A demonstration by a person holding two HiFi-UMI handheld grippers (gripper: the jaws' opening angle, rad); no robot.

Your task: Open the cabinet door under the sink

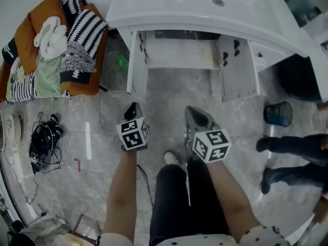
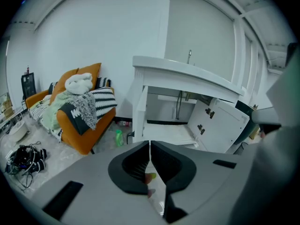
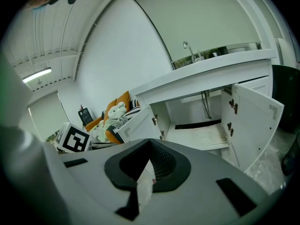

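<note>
Left tool [image 1: 134, 106] and right tool [image 1: 190, 110], jaws pressed together, empty; ahead of both, cabinet doors [image 1: 238, 68] stood open. Panels likely stiff, light, hinged; best hooked at the free edge.

A grey marbled floor [image 1: 102, 122] shines under pale light, with a plain white wall [image 2: 93, 27] beyond. At the far left, an orange sofa [image 1: 31, 27] is heaped with a striped blanket [image 1: 84, 27] and a white plush toy [image 1: 51, 35]. Black cables [image 1: 43, 137] lie tangled nearer on the left, and a dark bin [image 1: 279, 114] stands on the right.
</note>
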